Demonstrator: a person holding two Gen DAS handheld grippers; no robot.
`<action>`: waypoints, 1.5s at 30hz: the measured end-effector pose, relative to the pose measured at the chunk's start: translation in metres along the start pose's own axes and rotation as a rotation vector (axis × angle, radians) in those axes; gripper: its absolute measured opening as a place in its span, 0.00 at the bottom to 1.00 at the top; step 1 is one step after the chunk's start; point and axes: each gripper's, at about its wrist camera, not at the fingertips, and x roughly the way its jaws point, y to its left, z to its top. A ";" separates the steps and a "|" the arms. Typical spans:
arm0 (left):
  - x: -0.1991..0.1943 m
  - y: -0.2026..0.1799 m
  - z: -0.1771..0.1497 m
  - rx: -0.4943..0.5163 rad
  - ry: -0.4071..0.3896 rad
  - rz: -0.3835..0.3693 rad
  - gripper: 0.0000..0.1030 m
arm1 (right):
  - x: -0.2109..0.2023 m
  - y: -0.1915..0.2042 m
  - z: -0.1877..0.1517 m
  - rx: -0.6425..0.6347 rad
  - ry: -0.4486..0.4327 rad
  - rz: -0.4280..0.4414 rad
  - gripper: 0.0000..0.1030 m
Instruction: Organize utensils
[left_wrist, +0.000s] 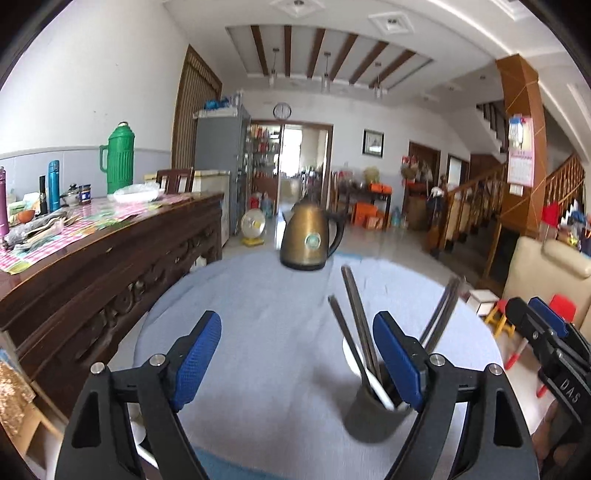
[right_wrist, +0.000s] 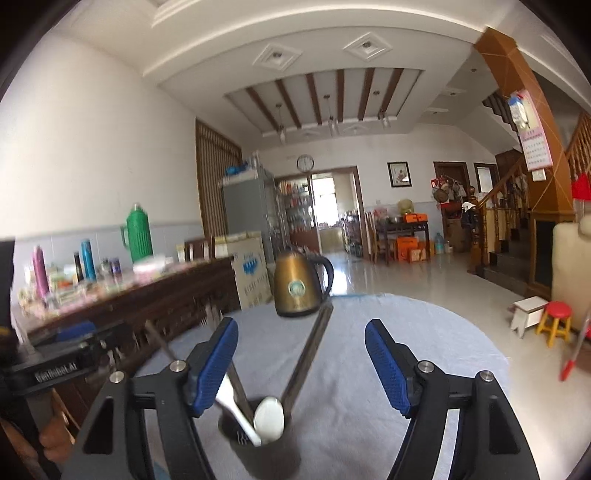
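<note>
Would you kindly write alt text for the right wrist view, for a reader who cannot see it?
A dark holder cup on a round table with a grey-blue cloth holds chopsticks and a white spoon, just ahead of the open, empty right tool. A bronze kettle stands at the far edge.

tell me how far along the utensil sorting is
Looks nearly done: the dark holder cup on the grey cloth table already stands chopsticks and a white spoon. Nothing is in hand: left gripper and right gripper are open and empty. No loose utensils show on the cloth.
</note>
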 end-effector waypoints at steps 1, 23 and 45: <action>-0.005 -0.001 -0.001 0.005 0.011 0.006 0.83 | -0.003 0.002 -0.001 -0.011 0.015 -0.004 0.73; -0.060 -0.016 -0.013 0.196 0.100 0.194 0.93 | -0.078 0.007 -0.008 -0.023 0.239 -0.079 0.75; -0.074 -0.012 -0.016 0.176 0.121 0.153 0.93 | -0.071 0.029 0.003 -0.004 0.274 -0.123 0.75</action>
